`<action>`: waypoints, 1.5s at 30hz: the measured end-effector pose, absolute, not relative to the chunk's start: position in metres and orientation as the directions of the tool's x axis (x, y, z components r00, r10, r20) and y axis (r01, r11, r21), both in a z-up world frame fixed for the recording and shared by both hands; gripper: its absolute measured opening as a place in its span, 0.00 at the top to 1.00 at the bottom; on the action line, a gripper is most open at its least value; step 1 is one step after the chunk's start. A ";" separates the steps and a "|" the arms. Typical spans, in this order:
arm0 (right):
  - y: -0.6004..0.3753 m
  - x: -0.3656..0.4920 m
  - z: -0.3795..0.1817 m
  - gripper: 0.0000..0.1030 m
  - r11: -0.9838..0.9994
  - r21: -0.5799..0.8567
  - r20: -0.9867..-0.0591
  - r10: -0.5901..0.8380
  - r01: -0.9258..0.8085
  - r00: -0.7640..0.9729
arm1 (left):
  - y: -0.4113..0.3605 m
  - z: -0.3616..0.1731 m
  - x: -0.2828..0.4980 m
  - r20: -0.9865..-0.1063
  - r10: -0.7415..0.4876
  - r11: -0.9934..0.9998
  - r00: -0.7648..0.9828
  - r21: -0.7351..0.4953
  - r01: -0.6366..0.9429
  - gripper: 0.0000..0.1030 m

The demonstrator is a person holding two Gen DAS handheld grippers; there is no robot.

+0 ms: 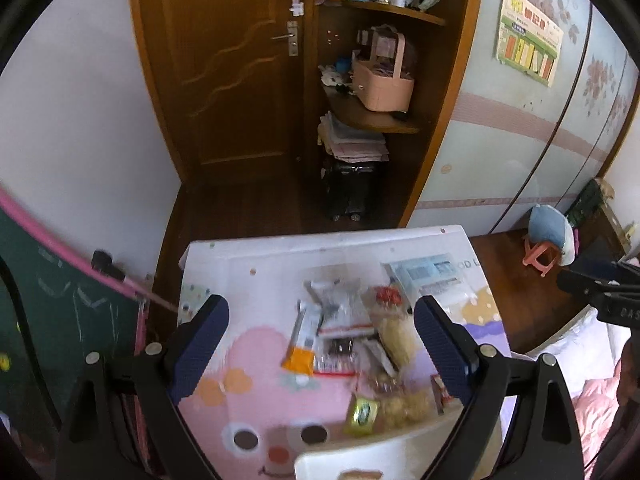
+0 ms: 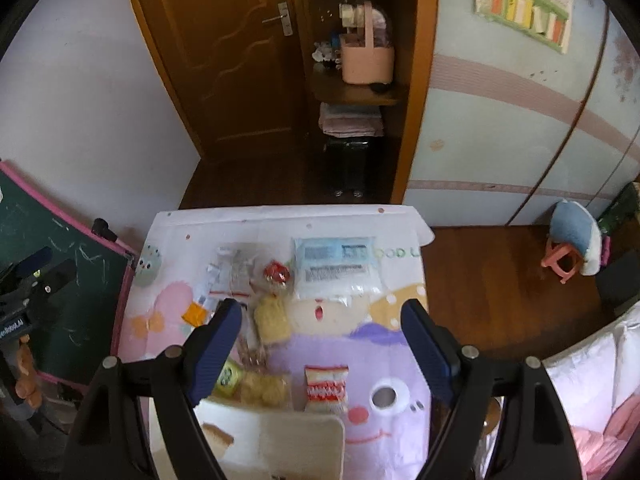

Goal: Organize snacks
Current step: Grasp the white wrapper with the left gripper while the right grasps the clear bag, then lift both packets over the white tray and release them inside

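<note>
Several snack packets lie on a table covered by a cartoon cloth (image 1: 248,364) (image 2: 360,360). A pile of clear packets (image 1: 340,320) (image 2: 234,270), a yellow snack bag (image 1: 396,332) (image 2: 272,320), a green-yellow packet (image 1: 362,414) (image 2: 228,378), a red-white packet (image 2: 326,388) and a blue-white pack (image 1: 428,276) (image 2: 336,268) show. A white tray (image 1: 360,460) (image 2: 280,440) sits at the near edge. My left gripper (image 1: 320,344) is open above the pile. My right gripper (image 2: 320,344) is open above the cloth. Both are empty.
A green chalkboard (image 1: 60,312) (image 2: 64,280) stands left of the table. A wooden door (image 1: 232,80) and shelves with a pink basket (image 1: 384,84) (image 2: 368,60) are behind. A pink stool (image 1: 540,256) (image 2: 564,260) stands on the floor at right, pink bedding (image 2: 600,420) nearer.
</note>
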State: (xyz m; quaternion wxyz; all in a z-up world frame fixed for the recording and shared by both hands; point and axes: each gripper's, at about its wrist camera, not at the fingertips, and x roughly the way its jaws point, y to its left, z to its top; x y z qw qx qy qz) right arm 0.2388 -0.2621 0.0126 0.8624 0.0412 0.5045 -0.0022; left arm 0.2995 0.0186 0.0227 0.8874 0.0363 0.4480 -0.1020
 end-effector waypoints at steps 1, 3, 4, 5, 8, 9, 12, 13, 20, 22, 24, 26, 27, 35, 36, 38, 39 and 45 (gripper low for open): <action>-0.263 0.248 0.009 0.11 0.996 0.071 -0.873 0.041 0.045 0.486 | 0.014 0.018 0.310 -0.809 -0.145 0.976 0.570 -0.021 0.217 0.09; -0.265 0.273 -0.006 0.03 0.996 0.069 -0.881 0.038 0.048 0.472 | 0.003 0.002 0.335 -0.825 -0.158 0.970 0.542 -0.026 0.243 0.09; -0.268 0.289 -0.017 0.01 0.996 0.075 -0.882 0.042 0.053 0.469 | -0.002 -0.005 0.343 -0.832 -0.158 0.969 0.531 -0.027 0.246 0.09; -0.271 0.302 -0.028 0.00 0.994 0.089 -0.886 0.053 0.058 0.460 | -0.009 -0.019 0.357 -0.844 -0.158 0.967 0.512 -0.028 0.253 0.09; -0.285 0.335 -0.068 0.00 0.984 0.147 -0.911 0.095 0.102 0.401 | -0.024 -0.060 0.387 -0.879 -0.146 0.964 0.454 -0.024 0.264 0.09; -0.290 0.345 -0.084 0.00 0.978 0.168 -0.919 0.111 0.121 0.379 | -0.029 -0.079 0.398 -0.894 -0.140 0.964 0.426 -0.026 0.264 0.09; -0.301 0.368 -0.131 0.00 0.966 0.197 -0.937 0.136 0.166 0.322 | -0.038 -0.133 0.423 -0.932 -0.117 0.971 0.343 -0.035 0.237 0.09; -0.304 0.375 -0.147 0.00 0.966 0.188 -0.945 0.128 0.178 0.301 | -0.039 -0.148 0.429 -0.941 -0.115 0.974 0.319 -0.045 0.221 0.09; -0.328 0.400 -0.231 0.00 0.951 0.196 -0.965 0.145 0.239 0.217 | -0.045 -0.223 0.457 -0.967 -0.133 0.981 0.218 -0.097 0.166 0.09; -0.332 0.404 -0.243 0.00 0.947 0.211 -0.963 0.158 0.243 0.219 | -0.048 -0.231 0.461 -0.968 -0.128 0.981 0.217 -0.092 0.171 0.09; -0.329 0.408 -0.250 0.00 0.948 0.222 -0.963 0.176 0.228 0.206 | -0.053 -0.241 0.464 -0.970 -0.128 0.980 0.206 -0.092 0.175 0.09; -0.323 0.411 -0.260 0.00 0.953 0.228 -0.965 0.194 0.199 0.176 | -0.056 -0.247 0.465 -0.972 -0.133 0.979 0.197 -0.097 0.180 0.09; -0.317 0.413 -0.267 0.00 0.960 0.214 -0.971 0.188 0.182 0.147 | -0.058 -0.251 0.464 -0.972 -0.134 0.978 0.192 -0.098 0.183 0.09; -0.306 0.406 -0.279 0.08 0.953 0.250 -0.966 0.234 0.170 0.105 | -0.066 -0.266 0.461 -0.976 -0.125 0.976 0.179 -0.088 0.200 0.29; -0.307 0.408 -0.277 0.20 0.952 0.260 -0.963 0.244 0.161 0.113 | -0.067 -0.265 0.459 -0.975 -0.125 0.976 0.182 -0.087 0.202 0.31; -0.309 0.399 -0.274 0.44 0.919 0.355 -0.932 0.335 0.168 0.138 | -0.066 -0.264 0.456 -0.974 -0.121 0.975 0.192 -0.079 0.210 0.41; -0.311 0.397 -0.272 0.60 0.908 0.383 -0.921 0.360 0.172 0.150 | -0.066 -0.262 0.453 -0.973 -0.110 0.975 0.205 -0.065 0.211 0.44; -0.312 0.367 -0.245 0.81 0.897 0.412 -0.899 0.372 0.160 0.230 | -0.062 -0.242 0.436 -0.963 -0.068 0.980 0.259 -0.016 0.198 0.58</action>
